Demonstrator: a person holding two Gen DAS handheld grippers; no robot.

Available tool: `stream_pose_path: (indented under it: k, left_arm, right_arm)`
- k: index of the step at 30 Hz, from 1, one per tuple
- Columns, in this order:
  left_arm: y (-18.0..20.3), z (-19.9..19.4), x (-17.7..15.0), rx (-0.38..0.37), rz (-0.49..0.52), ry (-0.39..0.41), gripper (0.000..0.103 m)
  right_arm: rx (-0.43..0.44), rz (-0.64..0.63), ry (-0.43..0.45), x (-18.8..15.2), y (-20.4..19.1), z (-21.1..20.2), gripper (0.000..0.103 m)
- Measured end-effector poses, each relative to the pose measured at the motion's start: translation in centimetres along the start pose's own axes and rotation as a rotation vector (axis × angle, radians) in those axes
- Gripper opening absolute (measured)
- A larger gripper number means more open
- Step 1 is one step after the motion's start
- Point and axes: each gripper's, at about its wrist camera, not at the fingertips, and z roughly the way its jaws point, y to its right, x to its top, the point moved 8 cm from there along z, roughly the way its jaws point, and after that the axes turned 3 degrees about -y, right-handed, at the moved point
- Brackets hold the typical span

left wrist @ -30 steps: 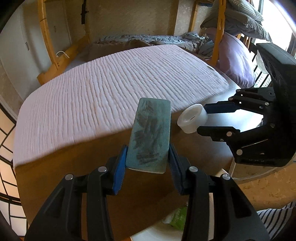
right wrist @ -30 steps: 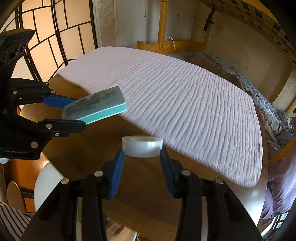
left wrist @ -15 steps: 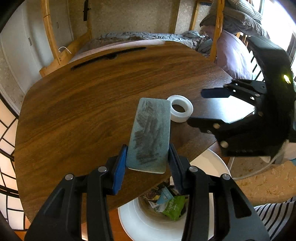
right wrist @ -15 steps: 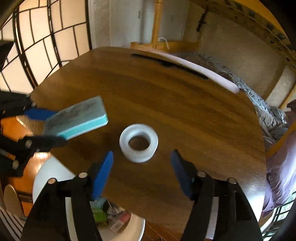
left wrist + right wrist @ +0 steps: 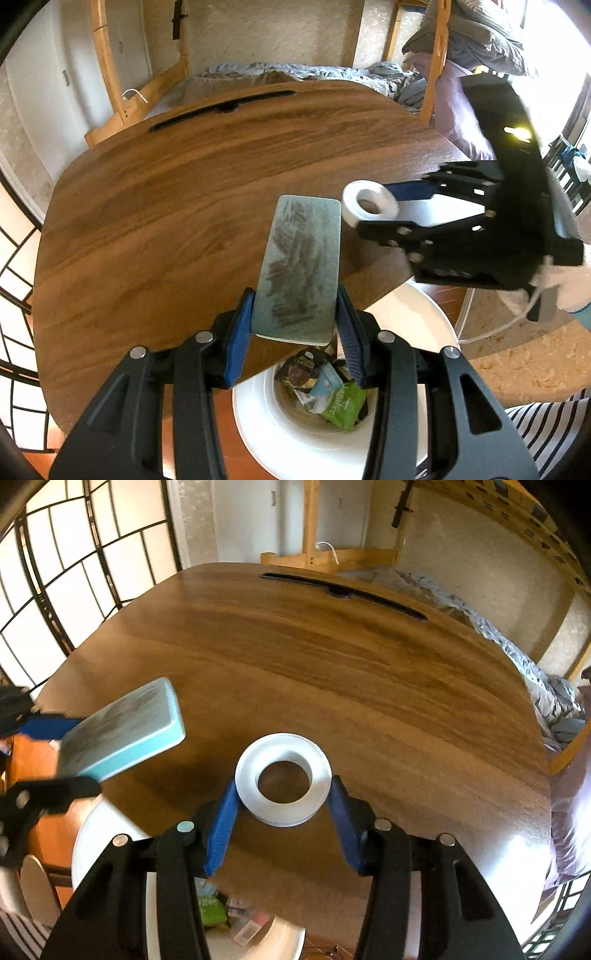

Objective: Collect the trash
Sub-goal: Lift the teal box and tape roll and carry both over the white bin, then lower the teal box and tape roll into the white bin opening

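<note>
My right claw (image 5: 283,803) now grips the white tape roll (image 5: 283,778), lifted off the tabletop (image 5: 332,657); 0.5 s ago it lay flat there w/ the claw spread wide around it. Left claw (image 5: 295,325) is still clenched on the teal sponge block (image 5: 299,264), held above the tabletop's near edge. White bin (image 5: 258,417) w/ wrappers (image 5: 341,404) sits below, more in view than before.

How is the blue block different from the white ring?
The block is flat and rectangular with dark smudges on top; the ring is round, clean white, with a hole through it. The block sits in the left tongs; the ring sits in the right tongs. The block looks longer than the ring. Both are gripped by blue pads above the wooden table.
</note>
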Motion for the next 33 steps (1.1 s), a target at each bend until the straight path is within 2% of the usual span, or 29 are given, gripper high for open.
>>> stream_pose_path:
  k: [5, 15, 33]
  left_arm:
    - [0.4, -0.4, -0.7, -0.005, 0.001, -0.011, 0.045]
    - [1.9, -1.4, -2.8, -0.021, 0.018, -0.031, 0.045]
    - [4.5, -1.3, -8.1, -0.037, 0.049, -0.132, 0.045]
  right_arm:
    - [0.015, -0.054, 0.005, -1.8, -1.5, -2.7, 0.049]
    - [0.041, -0.071, 0.012, -3.8, -3.1, -5.8, 0.049]
    - [0.088, -0.097, -0.05, -9.2, -6.5, -6.2, 0.049]
